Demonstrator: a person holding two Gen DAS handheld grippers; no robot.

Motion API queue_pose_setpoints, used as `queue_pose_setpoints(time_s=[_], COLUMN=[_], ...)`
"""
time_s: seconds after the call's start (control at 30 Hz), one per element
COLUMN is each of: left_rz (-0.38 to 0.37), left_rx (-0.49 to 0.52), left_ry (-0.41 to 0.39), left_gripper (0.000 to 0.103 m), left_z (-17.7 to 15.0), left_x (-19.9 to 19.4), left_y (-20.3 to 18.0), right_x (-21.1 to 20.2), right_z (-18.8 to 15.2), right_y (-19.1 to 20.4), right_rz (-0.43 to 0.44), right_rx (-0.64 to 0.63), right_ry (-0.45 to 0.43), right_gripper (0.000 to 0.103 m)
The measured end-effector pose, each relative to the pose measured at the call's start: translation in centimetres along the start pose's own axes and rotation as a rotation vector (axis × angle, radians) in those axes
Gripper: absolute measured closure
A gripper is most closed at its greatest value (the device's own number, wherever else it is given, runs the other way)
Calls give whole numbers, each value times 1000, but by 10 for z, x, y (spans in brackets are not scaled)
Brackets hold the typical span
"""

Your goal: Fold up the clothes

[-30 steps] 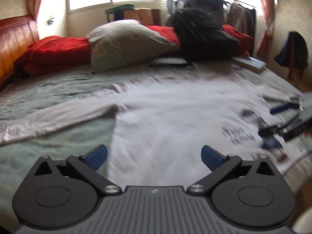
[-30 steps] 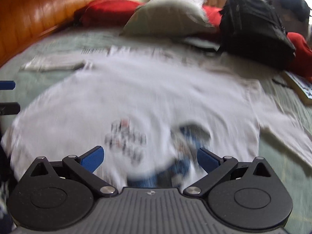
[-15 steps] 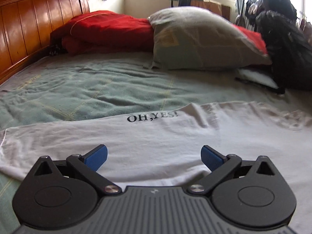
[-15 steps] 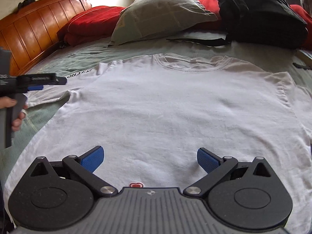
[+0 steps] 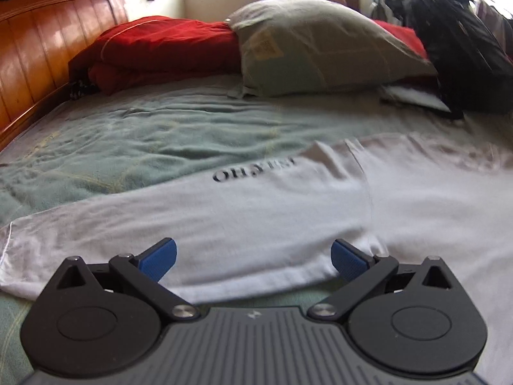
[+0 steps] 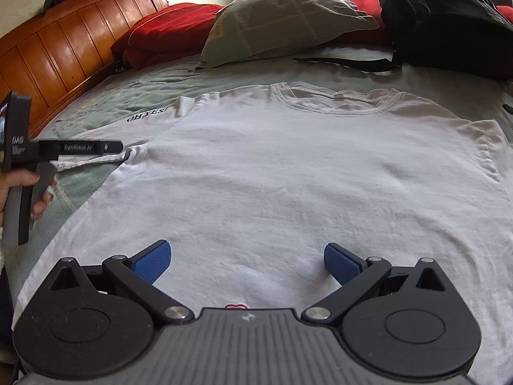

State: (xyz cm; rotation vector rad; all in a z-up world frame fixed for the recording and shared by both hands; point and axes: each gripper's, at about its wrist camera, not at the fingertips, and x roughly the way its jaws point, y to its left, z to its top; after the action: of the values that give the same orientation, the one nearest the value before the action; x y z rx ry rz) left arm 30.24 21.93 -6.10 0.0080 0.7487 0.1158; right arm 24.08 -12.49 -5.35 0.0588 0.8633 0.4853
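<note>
my left tongs (image 5: 253,261) hang spread over the sleeve of one white t-shirt (image 5: 416,199) on the bed; my right tongs (image 6: 247,261), also spread, hover above its body. only the right view shows the collar (image 6: 343,102) ahead, and my left hand (image 6: 19,183).

Left wrist view. The left claw (image 5: 253,258), blue pads spread wide and holding nothing, hovered low over the sleeve of a white cotton T-shirt (image 5: 288,205) lying flat on a bed covered by a green woven blanket (image 5: 160,134). Black lettering (image 5: 255,171) marked the sleeve, blurred. Behind lay a grey-green pillow (image 5: 320,41), a folded red quilt (image 5: 160,51), a black backpack (image 5: 465,51) and a polished wooden headboard (image 5: 41,48).
</note>
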Motion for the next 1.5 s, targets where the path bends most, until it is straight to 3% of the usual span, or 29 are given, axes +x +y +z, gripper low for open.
queue_pose_setpoints(time_s=[0.13, 0.3, 0.47, 0.6, 0.8, 0.97, 1.13, 1.2, 1.4, 1.5], left_rz=[19, -4, -174, -327, -437, -427, -235, -190, -310, -294], left_rx=[-85, -90, -117, -152, -282, -333, -267, -258, -158, -154], left_ry=[72, 133, 90, 60, 160, 179, 112, 96, 73, 93], left_gripper=[1, 1, 1, 1, 1, 1, 2, 2, 2, 1], left_z=[-6, -3, 39, 67, 80, 79, 90, 93, 93, 91], left_x=[19, 6, -6, 10, 73, 114, 130, 127, 85, 67], left_y=[18, 25, 4, -25, -48, -53, -58, -58, -60, -38], right_x=[1, 0, 2, 12, 27, 26, 21, 21, 21, 22], right_z=[-1, 4, 14, 17, 20, 16, 14, 14, 14, 13], right_y=[1, 2, 4, -1, -7, -21, -34, -37, -38, -36], right_rz=[12, 27, 48, 67, 96, 172, 220, 229, 233, 222], right_rx=[-13, -73, -145, -177, -226, -206, -157, -145, -131, -140], right_ry=[17, 59, 75, 71, 64, 17, -3, -7, -9, -9], right_gripper=[0, 0, 0, 0, 0, 0, 0, 0, 0, 0])
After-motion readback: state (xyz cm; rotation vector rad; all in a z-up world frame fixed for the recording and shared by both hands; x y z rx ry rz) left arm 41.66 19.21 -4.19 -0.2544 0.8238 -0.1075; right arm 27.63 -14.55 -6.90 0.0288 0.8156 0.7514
